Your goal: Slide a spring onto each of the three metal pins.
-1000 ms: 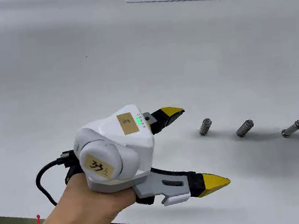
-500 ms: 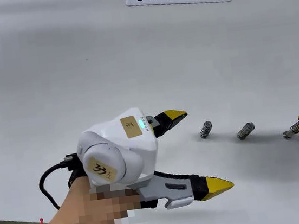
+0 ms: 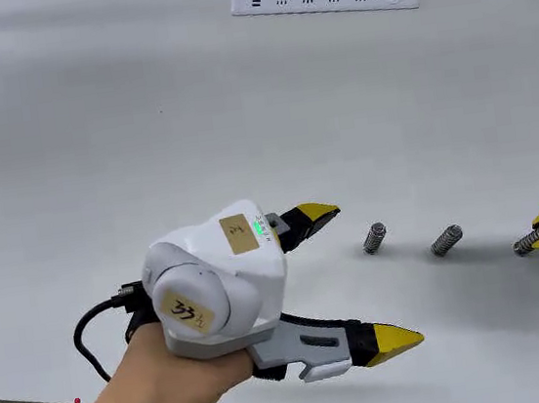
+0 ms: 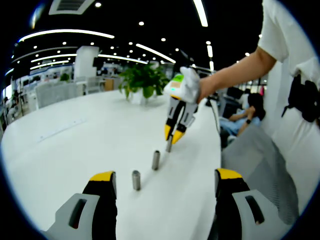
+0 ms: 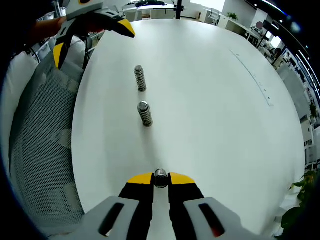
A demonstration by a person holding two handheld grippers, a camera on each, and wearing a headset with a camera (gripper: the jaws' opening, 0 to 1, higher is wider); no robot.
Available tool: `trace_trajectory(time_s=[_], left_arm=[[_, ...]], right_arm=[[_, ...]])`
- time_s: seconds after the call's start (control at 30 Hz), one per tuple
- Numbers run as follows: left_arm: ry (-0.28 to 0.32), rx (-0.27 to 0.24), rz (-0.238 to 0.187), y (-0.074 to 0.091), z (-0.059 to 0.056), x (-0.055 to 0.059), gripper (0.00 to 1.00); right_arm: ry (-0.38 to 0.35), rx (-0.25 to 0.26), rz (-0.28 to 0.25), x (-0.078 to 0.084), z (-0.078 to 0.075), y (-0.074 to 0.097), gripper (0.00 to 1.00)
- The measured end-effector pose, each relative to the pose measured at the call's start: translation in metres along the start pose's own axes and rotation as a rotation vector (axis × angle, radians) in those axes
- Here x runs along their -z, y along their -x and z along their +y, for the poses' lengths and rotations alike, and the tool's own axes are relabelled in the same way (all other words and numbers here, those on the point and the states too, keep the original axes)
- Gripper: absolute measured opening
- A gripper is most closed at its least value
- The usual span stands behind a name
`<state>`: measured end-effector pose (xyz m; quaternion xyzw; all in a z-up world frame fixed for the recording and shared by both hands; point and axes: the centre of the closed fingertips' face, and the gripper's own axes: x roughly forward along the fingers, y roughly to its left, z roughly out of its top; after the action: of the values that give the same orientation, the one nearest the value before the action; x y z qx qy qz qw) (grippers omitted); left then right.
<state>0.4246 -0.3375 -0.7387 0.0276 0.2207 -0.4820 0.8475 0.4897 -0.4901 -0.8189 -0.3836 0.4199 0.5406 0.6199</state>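
The white table (image 3: 143, 129) bears a power strip (image 3: 324, 0) far off, and a spring-wrapped pin (image 3: 374, 238) near a second spring-wrapped pin (image 3: 445, 240).

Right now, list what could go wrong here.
The right gripper pinches the grey spring-wrapped metal pin with just its yellow tips; the pin could slip out.
The open left gripper sits near two loose spring-wrapped pins; a sweep might roll them across the smooth white table.
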Motion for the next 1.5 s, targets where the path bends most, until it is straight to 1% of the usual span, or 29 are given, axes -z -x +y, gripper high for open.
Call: trace_trajectory(time_s=[0.23, 0.33, 0.5, 0.57, 0.63, 0.73, 0.83, 0.9, 0.97, 1.0, 1.07, 1.1, 1.13, 1.17, 1.23, 1.33, 1.4, 1.43, 1.5], left_arm=[[0.0, -0.004, 0.006, 0.001, 0.0, 0.002, 0.81], [0.0, -0.006, 0.008, 0.002, -0.001, 0.002, 0.81], [-0.003, -0.008, 0.013, 0.003, -0.001, 0.003, 0.81], [-0.005, -0.01, 0.016, 0.003, -0.001, 0.003, 0.81], [-0.01, -0.01, 0.022, 0.003, -0.001, 0.004, 0.81], [-0.015, -0.01, 0.031, 0.004, -0.001, 0.005, 0.81], [-0.023, -0.013, 0.043, 0.006, -0.001, 0.008, 0.82], [-0.03, -0.016, 0.05, 0.007, -0.001, 0.009, 0.82], [-0.045, -0.024, 0.057, 0.008, 0.0, 0.009, 0.83], [-0.053, -0.028, 0.057, 0.008, 0.001, 0.008, 0.84], [-0.059, -0.033, 0.063, 0.009, 0.002, 0.009, 0.86], [-0.067, -0.038, 0.066, 0.01, 0.002, 0.009, 0.88], [-0.07, -0.04, 0.064, 0.01, 0.002, 0.008, 0.88], [-0.074, -0.044, 0.06, 0.012, 0.003, 0.007, 0.89], [-0.065, -0.049, 0.049, 0.013, 0.003, 0.006, 0.92], [-0.067, -0.058, 0.04, 0.016, 0.004, 0.005, 0.94], [-0.071, -0.064, 0.036, 0.017, 0.004, 0.006, 0.98], [-0.07, -0.066, 0.039, 0.018, 0.004, 0.006, 0.99], [-0.069, -0.071, 0.038, 0.019, 0.004, 0.007, 1.0]], right_arm=[[-0.006, 0.004, -0.002, 0.0, 0.002, -0.003, 0.12], [-0.016, 0.009, -0.011, -0.002, 0.001, -0.003, 0.12], [-0.018, 0.014, -0.013, -0.001, 0.002, -0.005, 0.13], [-0.026, 0.022, -0.024, -0.002, 0.001, -0.004, 0.14], [-0.043, 0.03, -0.042, -0.003, 0.001, -0.002, 0.19], [-0.065, 0.047, -0.066, -0.005, -0.001, 0.006, 0.19], [-0.125, 0.072, -0.128, -0.008, -0.003, 0.017, 0.23], [-0.179, 0.087, -0.184, -0.009, -0.004, 0.027, 0.25], [-0.238, 0.105, -0.25, -0.01, -0.006, 0.038, 0.28], [-0.272, 0.115, -0.292, -0.009, -0.007, 0.045, 0.3], [-0.33, 0.125, -0.354, -0.008, -0.006, 0.053, 0.36], [-0.356, 0.131, -0.407, -0.007, -0.005, 0.059, 0.39], [-0.369, 0.138, -0.436, -0.006, -0.005, 0.063, 0.42], [-0.39, 0.146, -0.478, -0.003, -0.003, 0.069, 0.44], [-0.419, 0.15, -0.516, 0.002, 0.001, 0.074, 0.51], [-0.436, 0.166, -0.554, 0.015, 0.012, 0.08, 0.59], [-0.453, 0.172, -0.581, 0.018, 0.018, 0.084, 0.63], [-0.461, 0.174, -0.603, 0.02, 0.022, 0.086, 0.66], [-0.47, 0.178, -0.631, 0.022, 0.029, 0.09, 0.69]])
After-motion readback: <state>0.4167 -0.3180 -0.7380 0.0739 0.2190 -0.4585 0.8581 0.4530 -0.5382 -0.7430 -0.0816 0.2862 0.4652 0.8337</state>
